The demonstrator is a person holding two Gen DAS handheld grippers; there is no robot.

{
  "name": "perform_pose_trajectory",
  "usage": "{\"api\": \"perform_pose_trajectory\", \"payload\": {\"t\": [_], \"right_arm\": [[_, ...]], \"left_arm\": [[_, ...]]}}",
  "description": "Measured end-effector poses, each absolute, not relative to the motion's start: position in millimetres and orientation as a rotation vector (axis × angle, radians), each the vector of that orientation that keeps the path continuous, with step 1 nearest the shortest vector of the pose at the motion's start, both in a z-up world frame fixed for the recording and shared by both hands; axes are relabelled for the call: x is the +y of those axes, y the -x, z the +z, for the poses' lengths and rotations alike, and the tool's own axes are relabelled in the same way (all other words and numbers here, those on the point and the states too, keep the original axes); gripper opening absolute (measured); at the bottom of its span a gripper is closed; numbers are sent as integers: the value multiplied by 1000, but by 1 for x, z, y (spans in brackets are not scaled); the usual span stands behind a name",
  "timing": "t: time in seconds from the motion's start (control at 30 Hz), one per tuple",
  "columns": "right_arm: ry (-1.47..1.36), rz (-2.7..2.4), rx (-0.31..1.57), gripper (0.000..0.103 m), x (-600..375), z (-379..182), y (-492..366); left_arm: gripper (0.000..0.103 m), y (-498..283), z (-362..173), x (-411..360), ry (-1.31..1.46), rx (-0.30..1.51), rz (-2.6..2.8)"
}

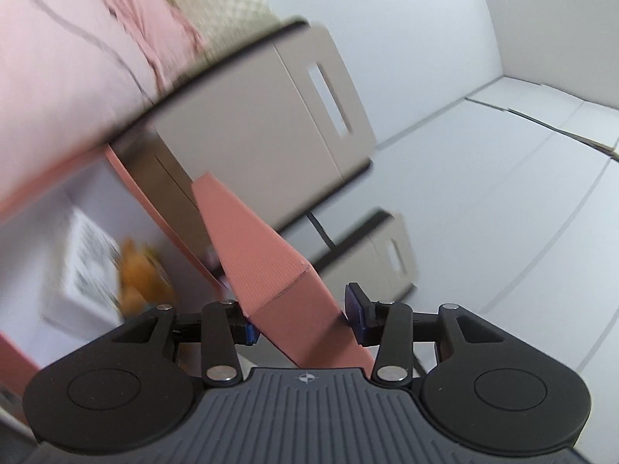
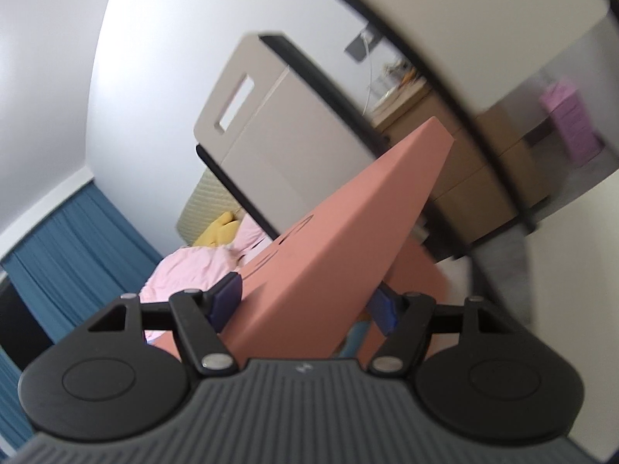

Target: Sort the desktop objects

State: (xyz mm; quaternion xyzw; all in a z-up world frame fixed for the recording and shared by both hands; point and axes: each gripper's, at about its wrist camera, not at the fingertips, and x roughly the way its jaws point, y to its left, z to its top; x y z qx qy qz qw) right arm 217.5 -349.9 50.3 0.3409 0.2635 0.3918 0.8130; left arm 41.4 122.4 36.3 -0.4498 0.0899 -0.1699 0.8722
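A salmon-pink cardboard box [image 1: 267, 255] is held by both grippers and is tilted. My left gripper [image 1: 301, 319] is shut on one wall of the box, its blue pads [image 1: 358, 311] on each side of the wall. My right gripper [image 2: 305, 305] is shut on another wall of the pink box [image 2: 348, 228], whose outer face has small cut-outs. Inside the box in the left wrist view lie a white packet with printed text [image 1: 87, 259] and an orange object [image 1: 141, 274], both blurred.
Two grey chair backs with handle slots [image 1: 271, 123] [image 1: 387, 259] stand close ahead in the left wrist view, and one shows in the right wrist view [image 2: 271, 127]. A bed with pink bedding [image 2: 193, 266], blue curtains [image 2: 77, 232], and a wooden cabinet [image 2: 476, 170] lie behind.
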Motion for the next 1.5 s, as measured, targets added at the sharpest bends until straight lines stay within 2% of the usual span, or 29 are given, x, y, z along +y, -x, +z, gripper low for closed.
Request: {"api": "perform_pose_trajectory", "payload": {"t": [0.27, 0.8, 0.9, 1.1, 1.13, 1.17, 1.4, 1.5], "right_arm": [[-733, 898, 597, 70, -285, 23, -262], [-775, 865, 649, 70, -263, -35, -271], [-766, 854, 657, 70, -261, -38, -270], [-773, 844, 679, 70, -258, -45, -274], [-773, 845, 680, 70, -258, -46, -274], [-770, 844, 679, 71, -257, -46, -273], [-694, 811, 682, 75, -253, -40, -261], [-658, 794, 662, 93, -253, -37, -251]], "left_arm": [[47, -56, 23, 159, 954, 162, -231], [52, -65, -14, 166, 917, 220, -132], [61, -63, -18, 160, 895, 247, -101], [74, -35, -16, 145, 832, 188, -163], [79, -29, -15, 142, 822, 184, -164], [88, -23, -15, 139, 813, 177, -147], [90, -4, -18, 136, 760, 143, -41], [90, -6, -15, 129, 712, 139, -8]]}}
